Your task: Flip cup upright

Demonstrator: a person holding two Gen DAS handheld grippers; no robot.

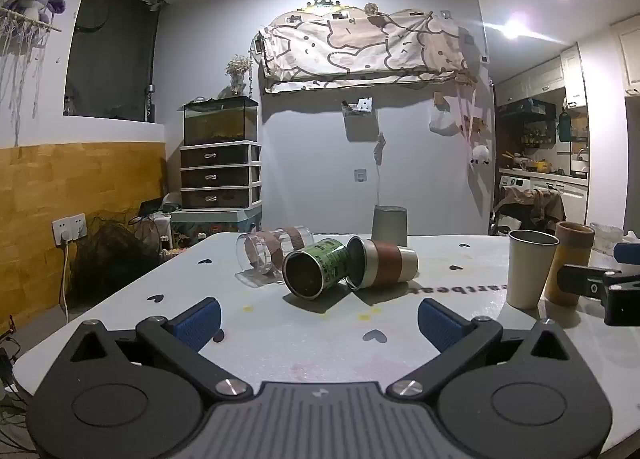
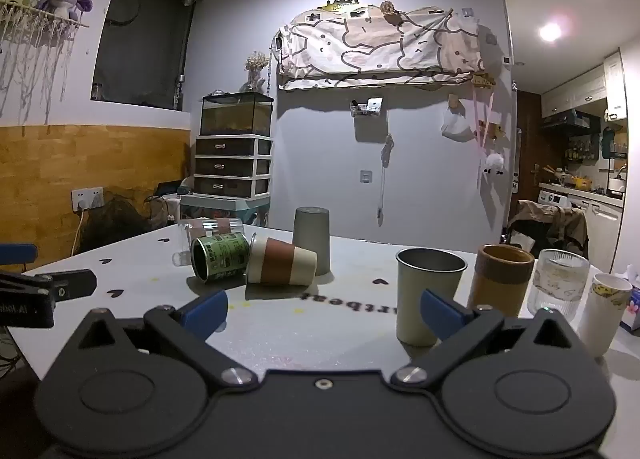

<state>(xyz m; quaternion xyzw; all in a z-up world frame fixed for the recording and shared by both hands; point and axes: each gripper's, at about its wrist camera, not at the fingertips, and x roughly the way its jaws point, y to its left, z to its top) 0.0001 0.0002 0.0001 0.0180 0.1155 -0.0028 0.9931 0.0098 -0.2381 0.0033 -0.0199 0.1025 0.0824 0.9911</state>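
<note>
Hovering low over the counter (image 1: 120, 311), the left gripper (image 1: 319, 319) and right gripper (image 2: 324, 311) both have jaws spread wide, empty. Beyond them the green tin cup (image 1: 316, 267) lies toppled against a brown-banded tumbler (image 1: 382, 263); probably light, rigid, slippery, best pinched across its sides.

So it's a white table (image 2: 340, 339) with little black hearts printed all over and some dark lettering across the middle. Toward the far edge three cups lie tipped over in a bunch: a clear glass cup with a brown band (image 1: 276, 255), a green printed tin cup (image 1: 316, 273), and a cream cup with a brown sleeve (image 1: 382, 267). A grey cup sits upside down (image 2: 312, 239) just behind them. At the right edge, standing upright: a cream metal cup (image 2: 428, 295), a tan cork-banded cup (image 2: 500, 279), a ribbed clear glass (image 2: 558, 281), and a white paper cup with yellow print (image 2: 604, 311).
</note>
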